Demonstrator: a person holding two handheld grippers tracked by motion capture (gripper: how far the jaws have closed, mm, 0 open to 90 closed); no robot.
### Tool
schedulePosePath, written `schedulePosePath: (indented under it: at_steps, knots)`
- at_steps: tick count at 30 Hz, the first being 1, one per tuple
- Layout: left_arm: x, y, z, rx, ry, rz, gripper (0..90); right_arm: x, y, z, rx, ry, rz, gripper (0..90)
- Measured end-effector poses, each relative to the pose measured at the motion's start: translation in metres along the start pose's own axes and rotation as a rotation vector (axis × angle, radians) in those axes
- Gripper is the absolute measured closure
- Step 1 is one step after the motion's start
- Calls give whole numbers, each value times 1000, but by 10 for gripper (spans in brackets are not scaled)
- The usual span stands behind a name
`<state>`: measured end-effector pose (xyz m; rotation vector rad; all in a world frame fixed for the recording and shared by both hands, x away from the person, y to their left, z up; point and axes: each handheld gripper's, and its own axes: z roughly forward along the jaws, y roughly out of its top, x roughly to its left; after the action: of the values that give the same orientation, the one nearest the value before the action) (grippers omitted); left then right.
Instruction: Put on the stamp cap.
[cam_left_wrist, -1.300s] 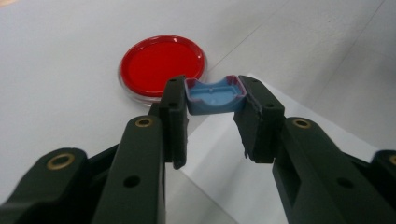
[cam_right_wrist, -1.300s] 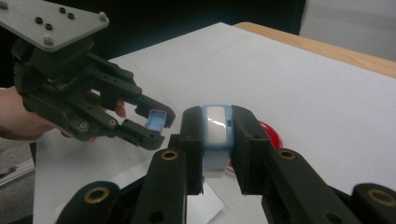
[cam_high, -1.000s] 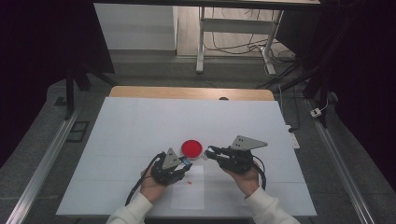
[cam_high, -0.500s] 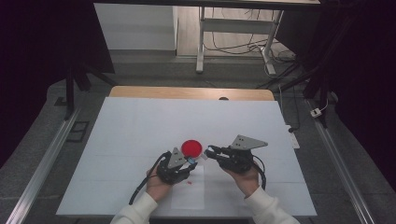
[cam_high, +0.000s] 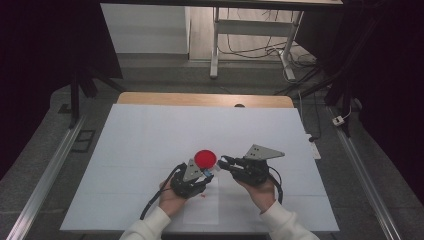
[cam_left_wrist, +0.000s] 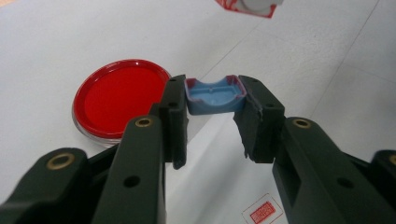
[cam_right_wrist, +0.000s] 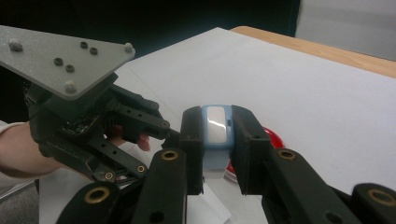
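Two grippers were at the white table (cam_high: 130, 150): left gripper (cam_left_wrist: 211, 122) and right gripper (cam_right_wrist: 218, 149), both just beside the one red lid (cam_high: 205, 158). Two small blue pieces: blue cap (cam_left_wrist: 213, 96) clamped in the left gripper, blue-and-white piece (cam_right_wrist: 216, 133) clamped in the right, each near the red lid. One red stamp mark (cam_left_wrist: 263, 214) on the table, close below the red lid. One red-and-white item (cam_left_wrist: 251, 6) past the lid, cut off, unclear what.
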<state>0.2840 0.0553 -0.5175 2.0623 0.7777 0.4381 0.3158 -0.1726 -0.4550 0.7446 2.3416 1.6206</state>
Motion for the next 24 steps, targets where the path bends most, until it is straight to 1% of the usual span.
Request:
schedulePosePath:
  at_steps: [5, 6, 8, 15, 19, 24]
  knots:
    - [0, 0, 0, -2, 3, 2, 647, 5, 2, 2, -1, 1, 7, 748]
    - [0, 0, -1, -2, 4, 2, 647, 6, 2, 3, -1, -5, 12, 748]
    - [0, 0, -1, -4, 7, 1, 647, 9, 3, 4, -1, -1, 24, 748]
    - [-2, 0, -1, -8, 13, 2, 646, 17, 4, 9, -3, 1, 24, 748]
    - [-2, 0, -2, -11, 17, 2, 646, 19, 4, 11, 3, 0, 33, 748]
    - [-3, 0, -2, -14, 22, 8, 646, 20, 2, 15, 11, -16, 49, 748]
